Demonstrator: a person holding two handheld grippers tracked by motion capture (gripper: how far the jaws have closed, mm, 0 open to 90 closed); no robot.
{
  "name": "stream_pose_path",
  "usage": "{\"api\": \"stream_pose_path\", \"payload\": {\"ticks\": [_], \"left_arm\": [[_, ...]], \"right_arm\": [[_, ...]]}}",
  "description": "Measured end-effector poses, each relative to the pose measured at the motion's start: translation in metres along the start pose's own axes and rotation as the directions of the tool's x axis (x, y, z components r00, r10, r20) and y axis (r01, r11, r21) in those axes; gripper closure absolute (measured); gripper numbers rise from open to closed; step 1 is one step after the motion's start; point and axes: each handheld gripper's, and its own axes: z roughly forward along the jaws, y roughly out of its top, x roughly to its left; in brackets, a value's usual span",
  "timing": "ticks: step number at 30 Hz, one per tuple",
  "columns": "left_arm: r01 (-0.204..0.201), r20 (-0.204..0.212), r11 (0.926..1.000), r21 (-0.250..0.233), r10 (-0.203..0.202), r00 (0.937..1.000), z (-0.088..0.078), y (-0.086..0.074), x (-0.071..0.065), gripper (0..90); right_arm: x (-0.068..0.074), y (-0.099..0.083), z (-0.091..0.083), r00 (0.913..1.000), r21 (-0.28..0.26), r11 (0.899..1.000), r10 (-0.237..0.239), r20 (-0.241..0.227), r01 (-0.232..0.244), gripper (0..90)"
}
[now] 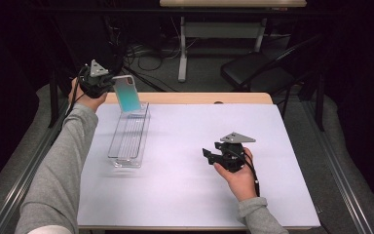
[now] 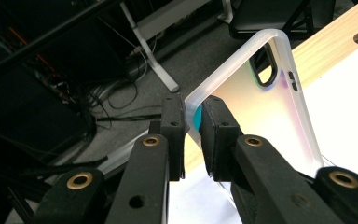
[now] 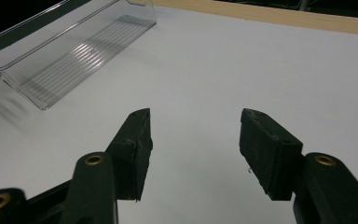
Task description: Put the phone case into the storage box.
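Observation:
A phone case (image 1: 127, 92) with a teal-to-white sheen is held tilted over the far end of a clear plastic tray (image 1: 129, 135). My left gripper (image 1: 108, 84) is shut on the case's edge. In the left gripper view the two jaws pinch the rim of the case (image 2: 270, 100) near its corner, and the camera cut-out faces up. My right gripper (image 1: 208, 156) stands open over the white table top, right of the tray, with nothing between its fingers (image 3: 135, 144). The tray (image 3: 70, 51) lies at the upper left of the right gripper view.
The white mat (image 1: 190, 146) covers the table, with a wooden strip (image 1: 199, 98) along the far edge. Beyond the table stand a black chair (image 1: 258, 68) and a desk leg with cables (image 1: 181, 48) on the floor.

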Motion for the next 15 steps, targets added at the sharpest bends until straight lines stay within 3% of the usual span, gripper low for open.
{"api": "stream_pose_path", "payload": {"ticks": [4,15], "left_arm": [[-0.016,-0.016,0.9997,-0.020,0.016,0.9997,0.007,-0.001,-0.001,80.2],[-0.100,-0.026,0.9948,0.018,0.101,0.9945,0.027,-0.009,-0.012,80.2]], "right_arm": [[-0.002,0.000,0.000,1.0000,0.000,1.000,0.003,0.002,-0.003,43.8],[-0.003,-0.001,-0.001,1.0000,-0.006,1.000,0.007,0.004,-0.007,43.8]]}}
